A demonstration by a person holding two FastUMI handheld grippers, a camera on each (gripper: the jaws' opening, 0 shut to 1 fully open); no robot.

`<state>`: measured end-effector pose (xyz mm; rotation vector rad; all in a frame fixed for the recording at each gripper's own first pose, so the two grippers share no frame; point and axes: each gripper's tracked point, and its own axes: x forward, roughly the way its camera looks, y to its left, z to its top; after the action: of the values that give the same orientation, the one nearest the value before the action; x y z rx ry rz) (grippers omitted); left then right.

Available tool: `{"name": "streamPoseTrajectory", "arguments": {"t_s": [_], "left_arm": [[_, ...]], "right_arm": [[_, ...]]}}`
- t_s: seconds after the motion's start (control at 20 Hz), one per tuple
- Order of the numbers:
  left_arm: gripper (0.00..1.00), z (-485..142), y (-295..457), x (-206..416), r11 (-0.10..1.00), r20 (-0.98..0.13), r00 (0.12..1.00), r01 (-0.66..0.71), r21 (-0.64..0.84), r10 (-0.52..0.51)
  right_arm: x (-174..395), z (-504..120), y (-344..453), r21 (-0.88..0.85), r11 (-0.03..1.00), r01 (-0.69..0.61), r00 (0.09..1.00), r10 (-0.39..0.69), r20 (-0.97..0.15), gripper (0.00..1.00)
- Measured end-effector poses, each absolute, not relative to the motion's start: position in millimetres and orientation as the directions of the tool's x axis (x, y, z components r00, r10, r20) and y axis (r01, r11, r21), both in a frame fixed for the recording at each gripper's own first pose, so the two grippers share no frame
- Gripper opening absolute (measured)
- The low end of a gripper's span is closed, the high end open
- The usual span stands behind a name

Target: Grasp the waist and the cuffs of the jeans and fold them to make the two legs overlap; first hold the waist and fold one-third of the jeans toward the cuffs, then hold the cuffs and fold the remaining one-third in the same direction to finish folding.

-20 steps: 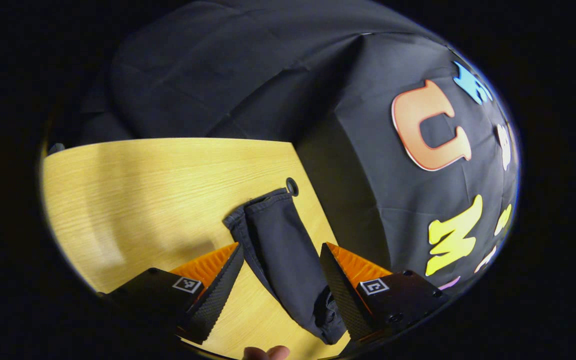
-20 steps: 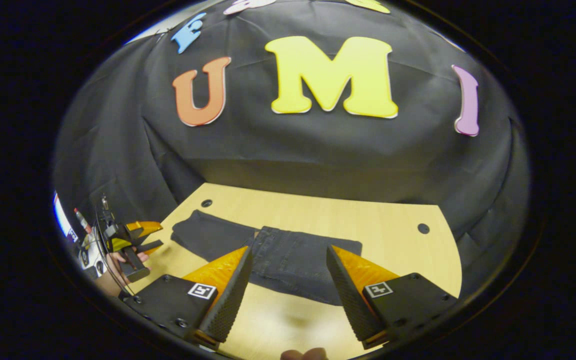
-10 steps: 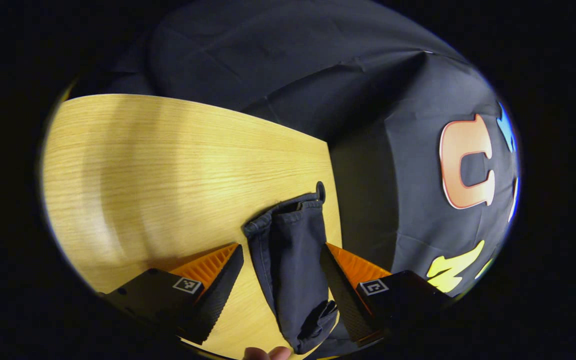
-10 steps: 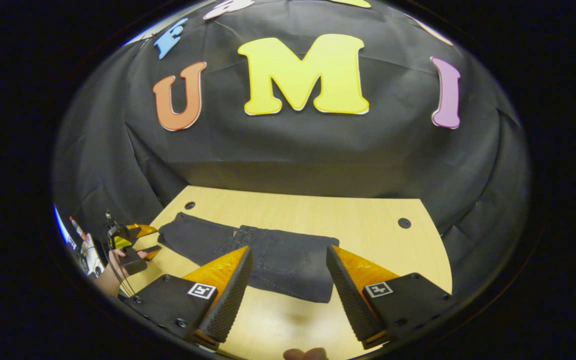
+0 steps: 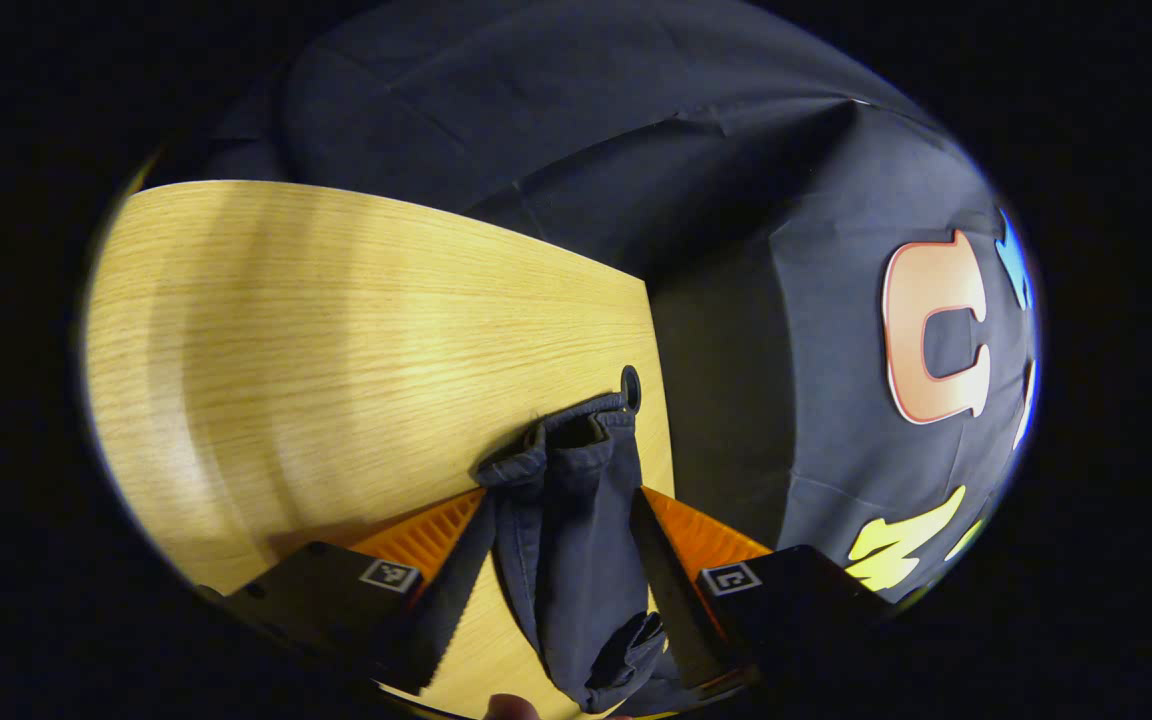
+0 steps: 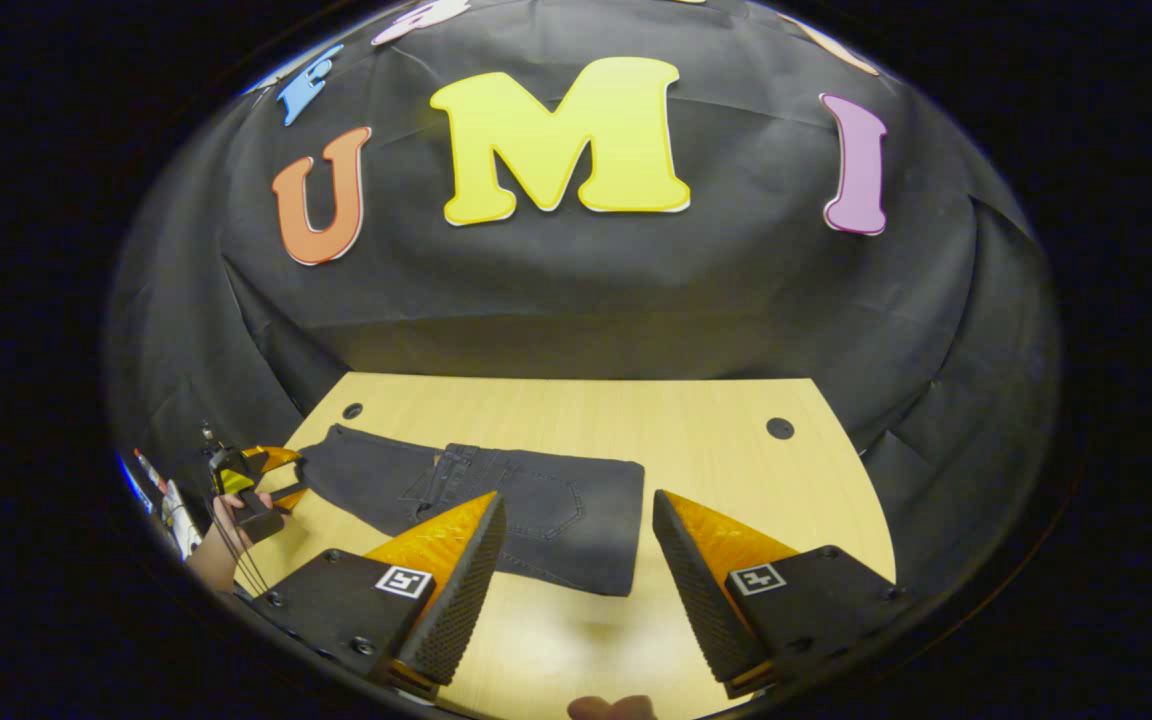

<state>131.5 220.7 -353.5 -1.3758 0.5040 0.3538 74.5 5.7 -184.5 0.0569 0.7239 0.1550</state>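
Since the earlier frames, the left hand-held gripper has narrowed its jaws onto the jeans. Left gripper view: both fingers press the bunched leg end between them, cuffs just ahead on the worktop, apparently secured for the last fold.

Right gripper view: the right hand-held gripper stands wide, holding nothing, above the worktop. The jeans lie ahead, waist third already folded over, cuff end toward the left hand-held gripper far left.
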Motion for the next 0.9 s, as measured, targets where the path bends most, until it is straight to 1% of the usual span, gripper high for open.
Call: {"name": "streamPoseTrajectory", "arguments": {"t_s": [0.05,0.1,0.15,0.2,0.25,0.4,0.45,0.5,0.55,0.65,0.75,0.8,0.85,0.9], "left_arm": [[0.79,-354,219,134,0.158,-0.529,0.847,-0.515,-0.842,-0.055],[0.73,-354,218,137,0.146,-0.521,0.852,-0.509,-0.848,-0.058],[0.58,-354,218,138,0.138,-0.514,0.856,-0.502,-0.854,-0.064],[0.67,-355,217,139,0.142,-0.513,0.855,-0.501,-0.854,-0.070],[0.52,-358,216,139,0.154,-0.516,0.853,-0.501,-0.851,-0.075],[0.42,-367,215,141,0.185,-0.541,0.837,-0.520,-0.834,-0.080],[0.35,-363,215,141,0.190,-0.540,0.838,-0.519,-0.833,-0.079],[0.28,-363,215,142,0.212,-0.547,0.833,-0.522,-0.826,-0.080],[0.13,-360,214,140,0.235,-0.549,0.832,-0.520,-0.821,-0.077],[0.10,-347,213,142,0.270,-0.536,0.841,-0.501,-0.822,-0.071],[0.08,-326,209,144,0.311,-0.507,0.860,-0.466,-0.828,-0.060],[0.08,-311,206,146,0.336,-0.486,0.872,-0.443,-0.831,-0.054],[0.08,-296,202,147,0.367,-0.468,0.883,-0.420,-0.830,-0.047],[0.08,-281,197,147,0.404,-0.452,0.891,-0.398,-0.824,-0.043]], "right_arm": [[73,-186,2,0.103,0.988,-0.115,0.738,0.154,-0.657,0.95],[72,-186,-3,0.099,0.989,-0.106,0.737,0.145,-0.660,0.92],[70,-187,-8,0.098,0.990,-0.097,0.736,0.138,-0.663,0.92],[69,-188,-12,0.097,0.992,-0.086,0.736,0.129,-0.665,0.89],[67,-189,-16,0.097,0.993,-0.074,0.734,0.120,-0.668,0.92],[60,-191,-24,0.104,0.993,-0.053,0.731,0.110,-0.674,0.92],[57,-191,-25,0.103,0.993,-0.053,0.730,0.109,-0.674,0.89],[55,-190,-25,0.098,0.994,-0.055,0.734,0.107,-0.671,0.89],[51,-190,-26,0.092,0.994,-0.058,0.738,0.104,-0.667,0.92],[44,-186,-27,0.090,0.994,-0.059,0.747,0.104,-0.656,0.90],[38,-182,-28,0.104,0.994,-0.046,0.757,0.103,-0.645,0.92],[35,-179,-30,0.112,0.993,-0.042,0.762,0.104,-0.639,0.95],[30,-177,-32,0.116,0.992,-0.039,0.766,0.105,-0.634,0.92],[27,-175,-35,0.119,0.992,-0.039,0.771,0.105,-0.628,0.95]]}}
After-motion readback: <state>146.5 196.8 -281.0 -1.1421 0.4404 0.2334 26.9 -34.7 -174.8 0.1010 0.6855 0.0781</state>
